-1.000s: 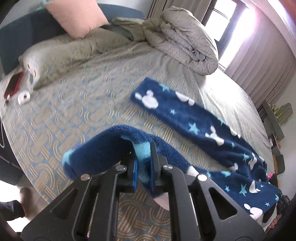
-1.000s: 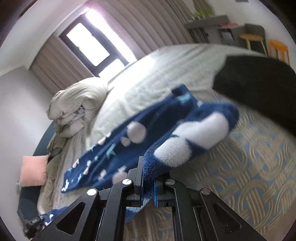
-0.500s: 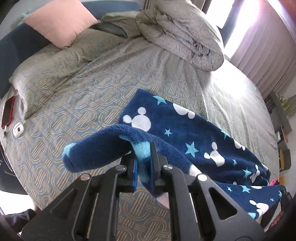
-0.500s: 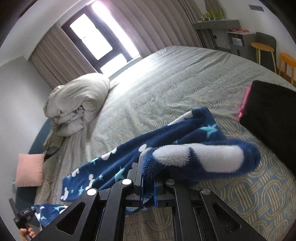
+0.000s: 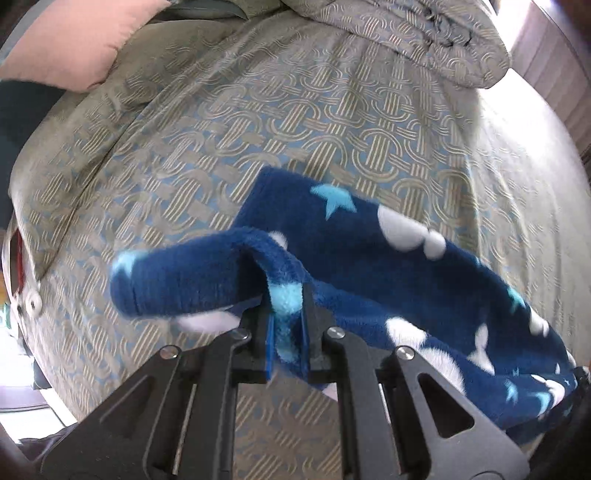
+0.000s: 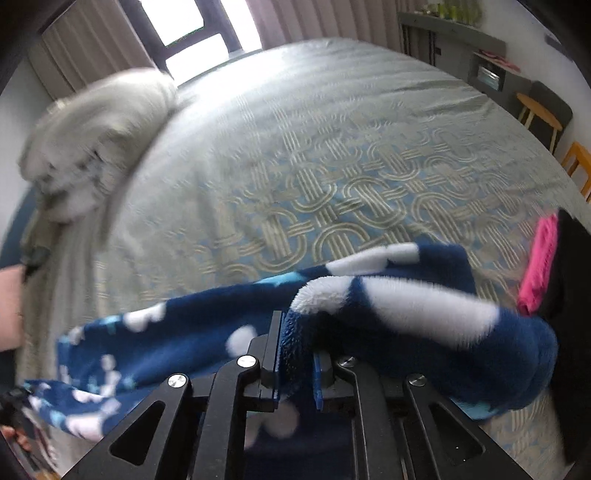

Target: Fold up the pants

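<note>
Patterned bedspread (image 5: 332,122) spreads ahead of both grippers. Left gripper (image 5: 287,332) clamps the blue fleece pants (image 5: 369,266); right gripper (image 6: 297,363), jaws opening, has fleece between them. Only the right view shows window (image 6: 192,22) and stools (image 6: 539,114).

Navy pants (image 5: 369,258) — white shapes, light-blue stars; pink pillow (image 5: 74,40).

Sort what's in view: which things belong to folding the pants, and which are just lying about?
In the job:
- blue fleece pants
- left gripper, clamped on them
- right gripper, jaws opening, fleece between
- bedspread

Lying about:
- pink pillow
- bundled duvet
- pink and black item
</note>
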`<state>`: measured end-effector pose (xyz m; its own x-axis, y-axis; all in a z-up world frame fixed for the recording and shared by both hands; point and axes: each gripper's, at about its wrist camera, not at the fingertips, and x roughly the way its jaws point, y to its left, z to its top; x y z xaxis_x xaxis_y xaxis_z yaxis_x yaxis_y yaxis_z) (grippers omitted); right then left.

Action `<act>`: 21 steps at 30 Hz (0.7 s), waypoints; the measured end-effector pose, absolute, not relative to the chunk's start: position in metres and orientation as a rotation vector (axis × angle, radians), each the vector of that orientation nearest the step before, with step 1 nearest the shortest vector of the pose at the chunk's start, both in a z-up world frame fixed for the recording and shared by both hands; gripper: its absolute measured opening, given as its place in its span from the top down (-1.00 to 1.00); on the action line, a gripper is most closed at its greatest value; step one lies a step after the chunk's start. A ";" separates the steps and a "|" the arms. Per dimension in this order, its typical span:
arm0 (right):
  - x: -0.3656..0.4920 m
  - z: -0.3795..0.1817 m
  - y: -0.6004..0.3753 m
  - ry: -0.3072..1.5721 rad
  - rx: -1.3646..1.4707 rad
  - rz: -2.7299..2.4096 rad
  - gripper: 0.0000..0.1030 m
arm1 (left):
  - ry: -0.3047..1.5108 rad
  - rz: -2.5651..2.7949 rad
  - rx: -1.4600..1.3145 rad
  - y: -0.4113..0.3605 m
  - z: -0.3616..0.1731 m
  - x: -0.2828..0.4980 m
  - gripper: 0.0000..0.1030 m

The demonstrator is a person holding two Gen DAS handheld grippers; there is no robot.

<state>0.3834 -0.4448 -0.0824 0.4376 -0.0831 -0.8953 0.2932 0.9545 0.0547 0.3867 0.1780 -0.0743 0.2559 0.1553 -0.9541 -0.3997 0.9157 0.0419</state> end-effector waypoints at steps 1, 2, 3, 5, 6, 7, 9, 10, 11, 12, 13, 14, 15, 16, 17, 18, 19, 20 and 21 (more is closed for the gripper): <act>0.393 -0.091 -0.444 1.118 0.189 -0.245 0.73 | 1.270 0.387 -0.214 0.175 -0.079 0.397 0.74; 0.402 -0.098 -0.443 1.141 0.164 -0.252 0.72 | 1.284 0.388 -0.197 0.172 -0.084 0.408 0.74; 0.409 -0.105 -0.441 1.165 0.134 -0.257 0.69 | 1.298 0.399 -0.182 0.170 -0.091 0.421 0.73; 0.421 -0.119 -0.437 1.203 0.065 -0.265 0.66 | 1.318 0.416 -0.168 0.168 -0.103 0.437 0.72; 0.424 -0.124 -0.435 1.216 0.036 -0.263 0.65 | 1.332 0.417 -0.158 0.167 -0.112 0.445 0.72; 0.428 -0.127 -0.433 1.225 0.008 -0.263 0.64 | 1.338 0.425 -0.149 0.167 -0.117 0.450 0.71; 0.434 -0.132 -0.429 1.235 -0.038 -0.263 0.64 | 1.332 0.440 -0.122 0.168 -0.125 0.461 0.70; 0.437 -0.133 -0.427 1.237 -0.066 -0.263 0.64 | 1.324 0.441 -0.112 0.168 -0.128 0.465 0.69; 0.439 -0.134 -0.424 1.234 -0.091 -0.260 0.64 | 1.313 0.440 -0.103 0.169 -0.130 0.468 0.69; 0.440 -0.135 -0.422 1.231 -0.114 -0.259 0.64 | 1.293 0.439 -0.089 0.171 -0.131 0.471 0.68; 0.442 -0.136 -0.421 1.225 -0.130 -0.260 0.64 | 1.278 0.439 -0.083 0.173 -0.131 0.473 0.68; 0.442 -0.138 -0.421 1.224 -0.131 -0.262 0.63 | 1.264 0.437 -0.079 0.176 -0.130 0.474 0.68; 0.443 -0.139 -0.422 1.225 -0.124 -0.267 0.63 | 1.247 0.437 -0.077 0.181 -0.128 0.474 0.68; 0.443 -0.141 -0.424 1.226 -0.111 -0.273 0.63 | 1.234 0.443 -0.078 0.184 -0.125 0.473 0.68; 0.442 -0.141 -0.426 1.226 -0.101 -0.277 0.63 | 1.217 0.448 -0.082 0.189 -0.122 0.473 0.68; 0.442 -0.142 -0.428 1.226 -0.091 -0.281 0.63 | 1.190 0.456 -0.090 0.196 -0.116 0.469 0.68; 0.442 -0.142 -0.430 1.226 -0.078 -0.287 0.63 | 1.171 0.459 -0.098 0.201 -0.112 0.466 0.68; 0.442 -0.141 -0.430 1.226 -0.067 -0.291 0.63 | 1.148 0.458 -0.108 0.207 -0.107 0.461 0.67; 0.442 -0.140 -0.430 1.227 -0.056 -0.295 0.62 | 1.126 0.458 -0.117 0.211 -0.103 0.455 0.66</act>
